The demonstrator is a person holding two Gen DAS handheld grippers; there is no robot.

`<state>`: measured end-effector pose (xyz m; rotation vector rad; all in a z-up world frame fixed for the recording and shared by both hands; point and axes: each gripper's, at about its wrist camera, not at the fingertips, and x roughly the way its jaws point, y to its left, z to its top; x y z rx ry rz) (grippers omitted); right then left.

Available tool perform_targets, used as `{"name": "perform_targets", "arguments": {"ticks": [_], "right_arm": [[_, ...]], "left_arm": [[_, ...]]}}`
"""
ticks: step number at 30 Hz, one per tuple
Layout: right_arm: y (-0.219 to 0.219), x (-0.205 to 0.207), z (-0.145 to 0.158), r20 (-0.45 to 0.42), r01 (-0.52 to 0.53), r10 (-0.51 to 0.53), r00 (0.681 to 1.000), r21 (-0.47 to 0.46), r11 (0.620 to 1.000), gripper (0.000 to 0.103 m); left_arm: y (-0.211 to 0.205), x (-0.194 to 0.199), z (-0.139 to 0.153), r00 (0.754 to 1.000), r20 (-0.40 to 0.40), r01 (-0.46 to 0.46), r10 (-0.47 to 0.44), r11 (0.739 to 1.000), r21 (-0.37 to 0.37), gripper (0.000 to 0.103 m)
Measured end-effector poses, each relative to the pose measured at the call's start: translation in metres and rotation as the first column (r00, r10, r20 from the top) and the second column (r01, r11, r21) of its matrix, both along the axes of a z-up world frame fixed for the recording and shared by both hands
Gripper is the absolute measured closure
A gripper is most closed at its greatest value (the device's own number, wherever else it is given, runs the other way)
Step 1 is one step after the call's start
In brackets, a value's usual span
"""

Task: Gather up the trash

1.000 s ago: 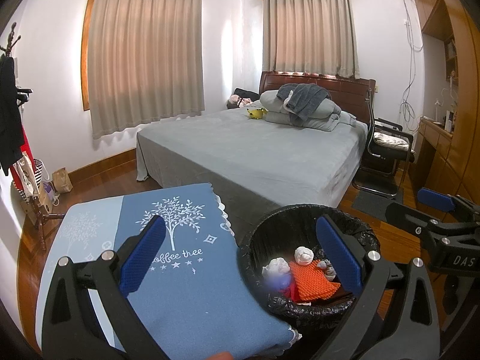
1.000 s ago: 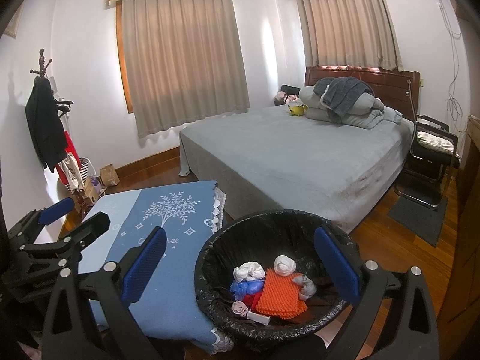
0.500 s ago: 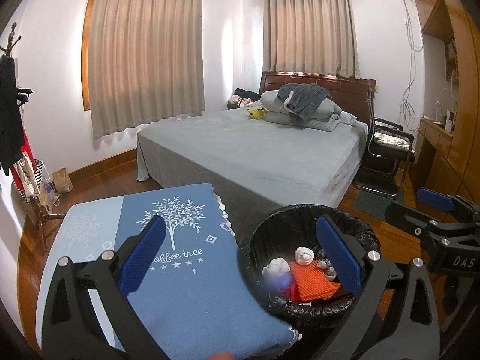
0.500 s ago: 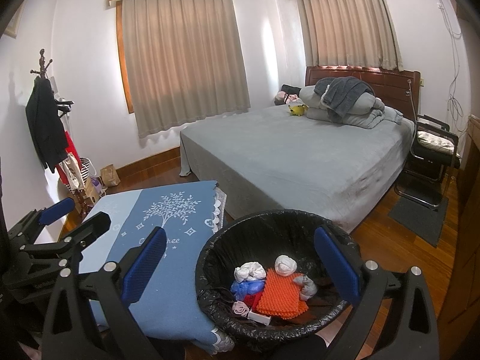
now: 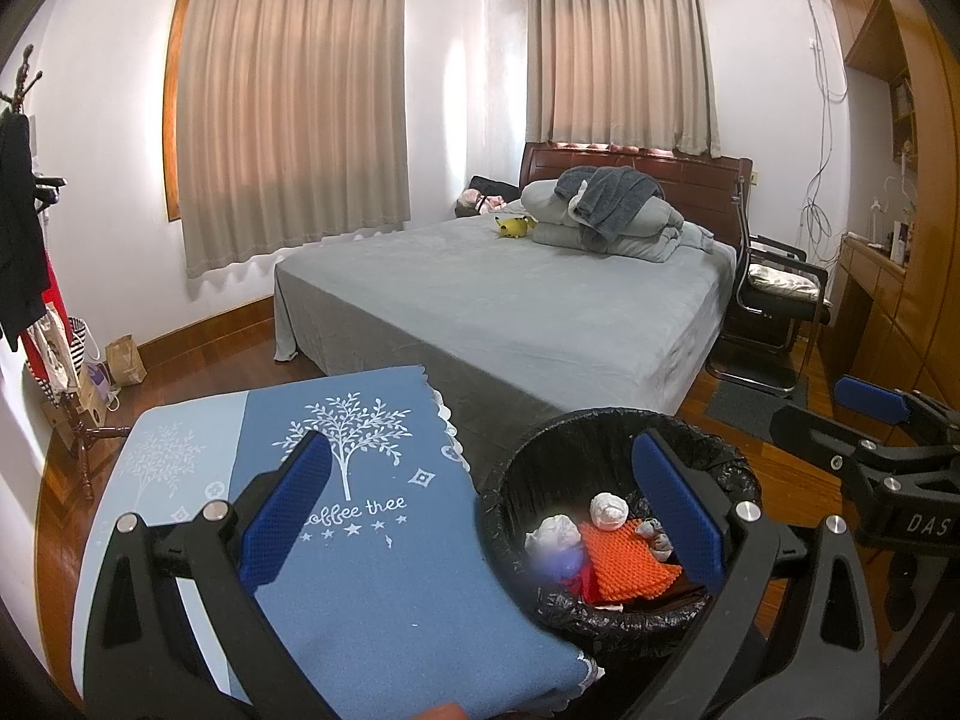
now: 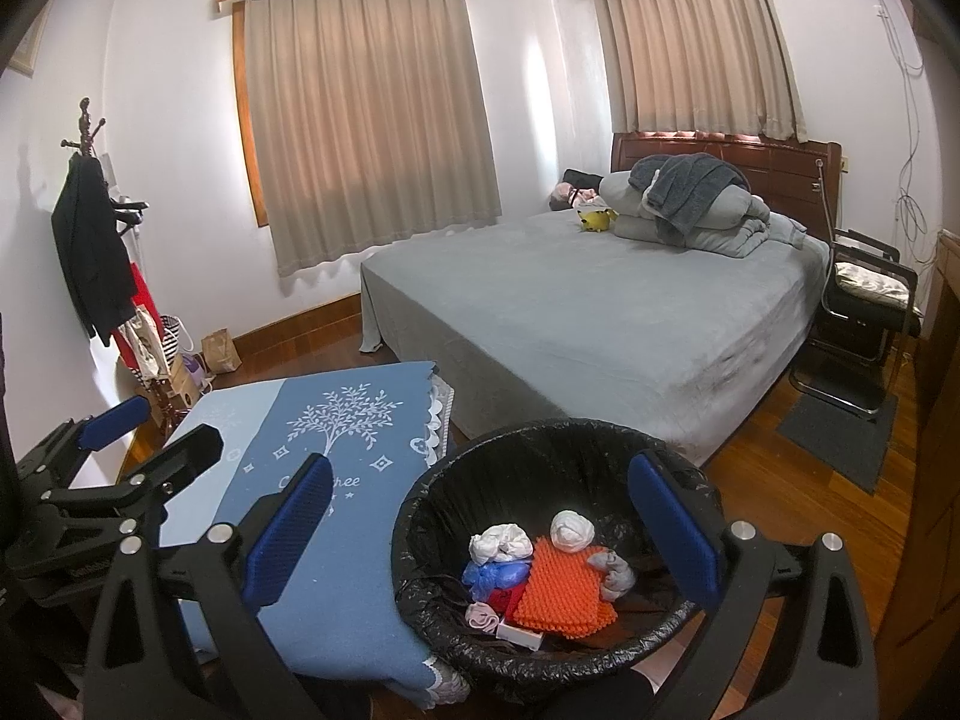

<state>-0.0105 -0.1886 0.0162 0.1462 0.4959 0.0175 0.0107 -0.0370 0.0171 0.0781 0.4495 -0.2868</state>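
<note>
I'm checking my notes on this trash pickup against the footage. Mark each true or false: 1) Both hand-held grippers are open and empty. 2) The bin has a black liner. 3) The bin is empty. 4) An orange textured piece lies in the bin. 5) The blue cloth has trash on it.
1) True: the left hand-held gripper and right hand-held gripper are open, holding nothing.
2) True: the bin has a black liner.
3) False: it holds white wads and other scraps.
4) True: the orange textured piece lies inside.
5) False: no trash shows on the blue cloth.
</note>
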Motion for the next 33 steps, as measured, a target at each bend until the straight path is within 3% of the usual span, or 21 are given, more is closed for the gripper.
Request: {"name": "perform_targets", "arguments": {"ticks": [33], "right_arm": [[0.0024,0.0009,-0.001,-0.006,0.001,-0.001,1.0,0.001,1.0,0.006]], "left_arm": [[-0.0002,0.0007,-0.0019,1.0,-0.003,-0.001,0.001,1.0,-0.002,0.005]]}}
